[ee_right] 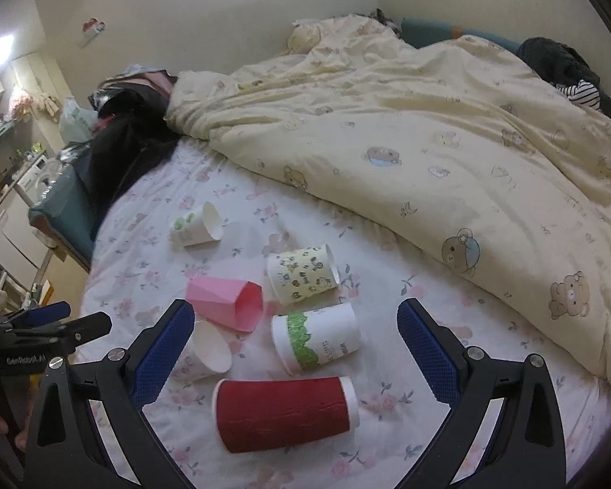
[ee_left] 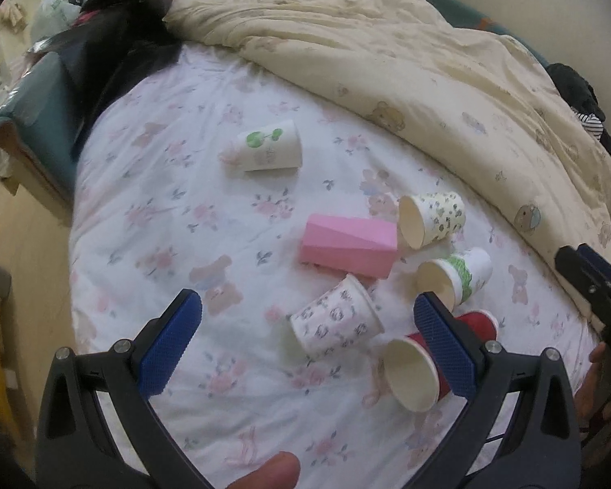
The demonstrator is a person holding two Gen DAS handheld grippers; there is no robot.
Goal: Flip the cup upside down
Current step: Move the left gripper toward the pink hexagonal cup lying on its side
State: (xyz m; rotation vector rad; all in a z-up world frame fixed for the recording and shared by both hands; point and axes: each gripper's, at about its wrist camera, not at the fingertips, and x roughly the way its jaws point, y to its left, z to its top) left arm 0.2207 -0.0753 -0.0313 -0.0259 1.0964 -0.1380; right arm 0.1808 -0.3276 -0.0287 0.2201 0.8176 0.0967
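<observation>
Since every cup on the bed [ee_right: 448, 440] lies on its side and none is held, the step in hand looks like choosing one and closing in on it. The red cup [ee_right: 285, 413] is the natural pick: it lies nearest, between the fingers of the right gripper [ee_right: 295, 350], with its mouth toward the left gripper [ee_left: 307, 340]. To do this well, I would lower the right jaws across the red wall near its middle, squeeze gently because paper buckles, then lift clear of the soft sheet before turning the wrist so the mouth faces down, and set it flat where the fabric is smooth. The cup with the green band [ee_right: 315, 336], the pink cup [ee_right: 226, 303] and a floral cup [ee_left: 336, 322] lie close by, so the approach should avoid nudging them. Both grippers hover above the bed, tilted down toward the cluster, jaws wide apart and empty.
</observation>
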